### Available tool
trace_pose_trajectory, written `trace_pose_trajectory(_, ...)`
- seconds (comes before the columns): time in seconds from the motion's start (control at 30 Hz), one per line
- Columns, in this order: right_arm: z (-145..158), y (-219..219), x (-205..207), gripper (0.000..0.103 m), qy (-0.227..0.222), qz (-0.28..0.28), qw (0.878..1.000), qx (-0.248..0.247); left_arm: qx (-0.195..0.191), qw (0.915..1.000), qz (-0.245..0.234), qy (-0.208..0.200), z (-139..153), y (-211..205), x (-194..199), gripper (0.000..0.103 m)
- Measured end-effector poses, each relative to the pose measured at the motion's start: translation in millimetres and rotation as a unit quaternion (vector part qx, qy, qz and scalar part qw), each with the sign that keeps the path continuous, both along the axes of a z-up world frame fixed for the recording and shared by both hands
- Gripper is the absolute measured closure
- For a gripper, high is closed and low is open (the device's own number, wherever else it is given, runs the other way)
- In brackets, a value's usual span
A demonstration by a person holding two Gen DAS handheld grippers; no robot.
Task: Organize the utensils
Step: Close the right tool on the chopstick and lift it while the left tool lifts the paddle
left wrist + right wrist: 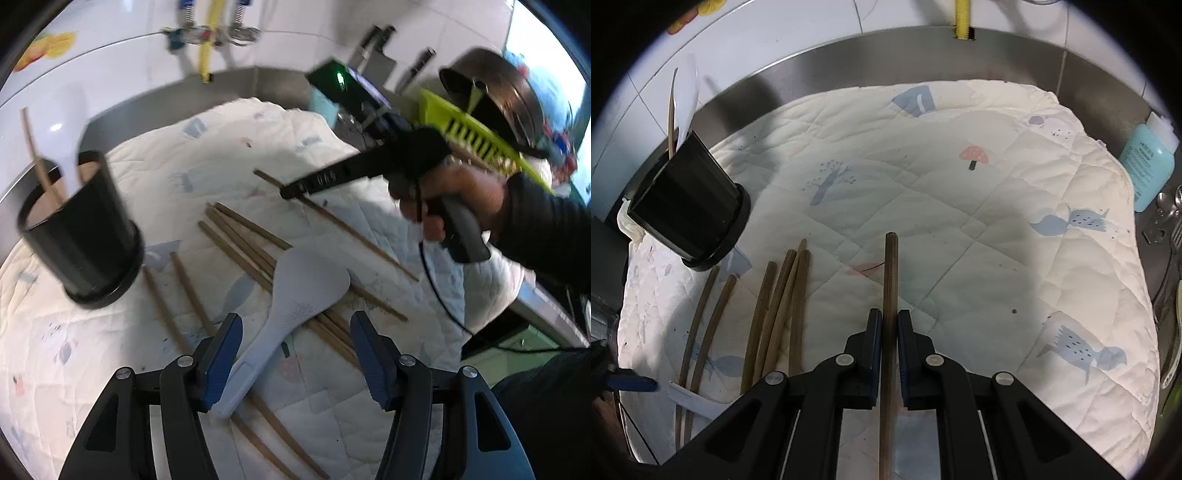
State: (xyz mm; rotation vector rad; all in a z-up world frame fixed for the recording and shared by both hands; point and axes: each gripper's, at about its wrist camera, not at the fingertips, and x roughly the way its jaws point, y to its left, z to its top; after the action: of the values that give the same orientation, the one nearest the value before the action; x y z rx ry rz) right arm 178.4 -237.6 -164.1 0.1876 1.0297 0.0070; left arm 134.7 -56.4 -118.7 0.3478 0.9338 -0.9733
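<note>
On the quilt: a white padded cloth (960,221) with little blue birds and a red mushroom on it lies inside a shiny metal sink (849,70).
Left gripper: the left gripper (295,350) sits at the bottom middle of its own view. Its blue pads (221,354) are spread apart and hold nothing.
Rice paddle: a white rice paddle (291,310) lies flat between those two pads. The handle end lies just beside the left pad. I cannot tell if they touch.
Right gripper: the right gripper (889,350) is at the bottom middle of its view. It is squeezed tight on one brown chopstick (890,280).
Held chopstick: it points straight up the frame, with its tip near the middle.
Loose chopsticks: more brown chopsticks (775,306) lie on the cloth in the lower left of the right view, some under the paddle.
Black cup: a black holder (690,206) stands at the left side, with one stick (670,122) and a white utensil poking out.
Blue bottle: a blue bottle (1148,162) stands at the right edge.
</note>
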Motion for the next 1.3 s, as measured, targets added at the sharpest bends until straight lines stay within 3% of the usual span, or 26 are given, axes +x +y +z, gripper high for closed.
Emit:
trace_pose_trajectory(0.2, 7.7, -2.5, -5.7, 0.093, -0.008, -0.005, 1.0, 0.001, 0.026, 0.9992, -0.029, 0.009, -23.5, -17.7, 11.5, 0.056)
trace_pose_trajectory(0.53, 11.4, -8.9, -12.7, 0.093, -0.015, -0.018, 1.0, 0.006, 0.073, 0.9948, -0.071, 0.002, -53.4, -29.5, 22.9, 0.057)
trace_pose_trajectory(0.7, 13.3, -11.2, -15.2, 0.093, -0.019, -0.022, 1.0, 0.011, 0.077, 0.9937, -0.08, -0.015, -56.1, -34.8, 24.0, 0.075)
trace_pose_trajectory(0.8, 14.2, -12.3, -16.8, 0.093, -0.022, -0.024, 0.999, 0.013, 0.076, 0.9938, -0.077, -0.025, -55.2, -35.7, 23.3, 0.08)
trace_pose_trajectory(1.0, 22.4, -12.8, -23.4, 0.093, -0.034, -0.02, 0.999, 0.017, 0.048, 0.998, -0.037, -0.017, -47.9, -29.5, 22.8, 0.081)
trace_pose_trajectory(1.3, 50.8, -8.3, -32.9, 0.093, -0.074, -0.01, 0.997, 0.035, -0.031, 0.9983, 0.035, -0.036, -2.7, -11.7, 20.3, 0.081)
